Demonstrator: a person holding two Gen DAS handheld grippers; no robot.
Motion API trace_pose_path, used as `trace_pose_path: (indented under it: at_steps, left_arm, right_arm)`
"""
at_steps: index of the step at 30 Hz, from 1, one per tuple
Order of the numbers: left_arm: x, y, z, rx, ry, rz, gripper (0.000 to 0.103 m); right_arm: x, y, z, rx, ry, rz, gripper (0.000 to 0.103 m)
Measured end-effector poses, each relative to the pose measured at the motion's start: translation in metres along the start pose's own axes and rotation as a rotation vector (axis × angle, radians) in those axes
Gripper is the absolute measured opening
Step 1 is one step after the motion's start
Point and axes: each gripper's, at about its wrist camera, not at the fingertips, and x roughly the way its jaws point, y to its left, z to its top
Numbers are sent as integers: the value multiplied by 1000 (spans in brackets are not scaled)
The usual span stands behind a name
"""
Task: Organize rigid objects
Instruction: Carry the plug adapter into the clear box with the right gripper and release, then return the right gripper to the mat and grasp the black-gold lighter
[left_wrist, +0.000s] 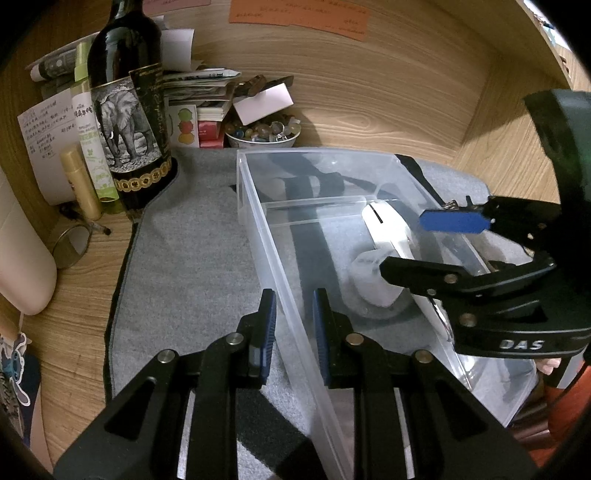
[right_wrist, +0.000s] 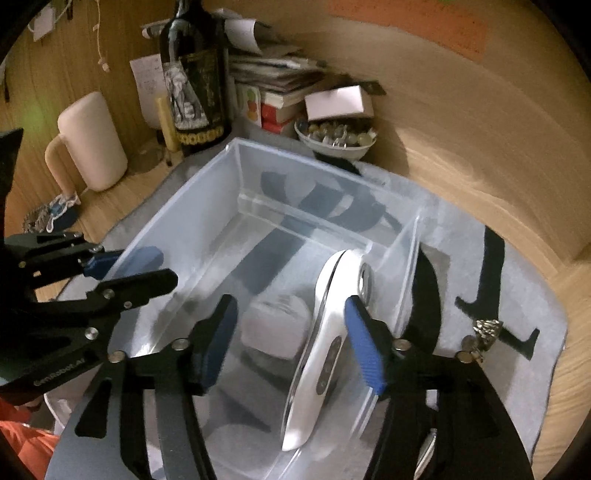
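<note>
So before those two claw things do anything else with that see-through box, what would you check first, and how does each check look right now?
1. Clear plastic divided bin upright on the grey mat: ok.
2. Left gripper straddles the bin's side wall: ok; firmly clamped: cannot tell.
3. Right gripper open, holding nothing: ok.
4. White handheld device inside the bin, leaning on a divider: ok.
5. Small frosted white container inside: ok.
6. Small metal trinket outside, on the mat: not ok.

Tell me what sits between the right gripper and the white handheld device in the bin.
Nothing visible does. The right gripper hangs open above the clear plastic bin, and the white handheld device lies directly between its spread fingers. The translucent round container rests beside the device, not over it.
</note>
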Motion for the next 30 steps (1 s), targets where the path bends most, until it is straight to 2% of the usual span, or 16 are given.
trace_pose_path:
  at_steps: [1, 8, 18, 30]
  left_arm:
    - [0, 0, 0, 0, 0, 0, 20]
    - [1, 0, 0, 1, 0, 0, 20]
    - [1, 0, 0, 1, -1, 0, 20]
    - [1, 0, 0, 3, -1, 1, 20]
  right_arm:
    - [-2, 0, 0, 3, -9, -1, 68]
    - [-22, -5, 2, 19, -78, -35, 80]
    - [-56, -30, -4, 67, -172, -149, 85]
    - [-65, -110, -35, 269, -125, -301, 86]
